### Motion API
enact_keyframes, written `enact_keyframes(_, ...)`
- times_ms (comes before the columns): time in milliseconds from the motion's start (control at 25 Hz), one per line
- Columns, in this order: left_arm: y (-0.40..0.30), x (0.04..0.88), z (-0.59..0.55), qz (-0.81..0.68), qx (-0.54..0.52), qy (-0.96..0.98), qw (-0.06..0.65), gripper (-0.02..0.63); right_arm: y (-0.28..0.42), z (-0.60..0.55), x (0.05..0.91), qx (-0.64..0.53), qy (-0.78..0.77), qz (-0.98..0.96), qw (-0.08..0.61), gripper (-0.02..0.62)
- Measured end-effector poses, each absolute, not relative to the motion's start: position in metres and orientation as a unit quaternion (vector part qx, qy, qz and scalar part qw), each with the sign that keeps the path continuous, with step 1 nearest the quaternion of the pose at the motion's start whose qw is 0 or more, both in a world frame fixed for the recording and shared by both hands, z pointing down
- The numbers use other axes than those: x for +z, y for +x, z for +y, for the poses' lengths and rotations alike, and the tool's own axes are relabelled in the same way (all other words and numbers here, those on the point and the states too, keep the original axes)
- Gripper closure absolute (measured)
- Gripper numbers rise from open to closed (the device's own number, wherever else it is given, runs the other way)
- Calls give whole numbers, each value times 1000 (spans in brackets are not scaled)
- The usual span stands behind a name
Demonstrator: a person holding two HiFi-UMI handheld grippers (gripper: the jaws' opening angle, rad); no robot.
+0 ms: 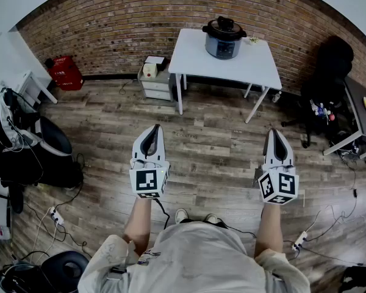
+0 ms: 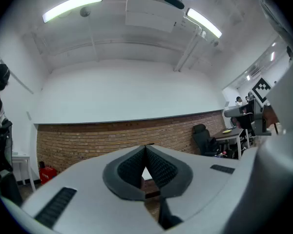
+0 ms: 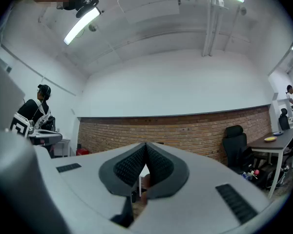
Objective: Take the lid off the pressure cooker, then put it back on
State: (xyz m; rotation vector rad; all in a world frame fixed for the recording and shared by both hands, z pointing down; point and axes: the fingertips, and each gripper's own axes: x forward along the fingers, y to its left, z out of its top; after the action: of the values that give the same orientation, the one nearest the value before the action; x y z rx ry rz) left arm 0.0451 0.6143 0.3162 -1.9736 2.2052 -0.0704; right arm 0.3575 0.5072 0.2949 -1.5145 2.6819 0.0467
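The pressure cooker (image 1: 224, 40), dark grey with its black lid (image 1: 224, 26) on top, stands on a white table (image 1: 195, 57) against the brick wall, far ahead of me in the head view. My left gripper (image 1: 154, 127) and right gripper (image 1: 274, 130) are held out level over the wooden floor, well short of the table. Both are shut with nothing between the jaws. In the left gripper view the left gripper (image 2: 146, 146) has its tips touching; the right gripper (image 3: 146, 144) looks the same in the right gripper view. The cooker is hidden behind the jaws in both gripper views.
A small white drawer unit (image 1: 154, 81) stands left of the table and a red box (image 1: 65, 72) by the wall. A black office chair (image 1: 329, 72) and a desk (image 1: 361, 112) are at the right. Bags and cables (image 1: 30, 157) lie at the left.
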Motion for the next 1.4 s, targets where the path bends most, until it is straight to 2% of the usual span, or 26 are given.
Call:
enact_keyframes(320,35,310,614,739,-20,-667,96,591,339,508,295,15,-487,873,34,580)
enact_keyframes(520,34,312,618,738,-17,-668,92,591,335,516,296,-3,-480,875,63,580)
enact_keyframes(960,36,314,621,732,-14,-674,93,591,325,520,306,-10,-475,878,56,572)
enact_keyframes(1040,37,313,625,724,0,-684,93,577,319,524,307,-13,-462,885,58,515)
enact_keyframes(1160,32,317,628,719,4,-689,86,422,311,527,310,-16,-460,886,59,373)
enact_keyframes(1280,20,320,630,726,-1,-683,84,363,306,528,312,-7,-477,878,50,333)
enact_keyframes(1400,9,325,633,729,-6,-680,79,342,298,533,310,-3,-481,875,47,298)
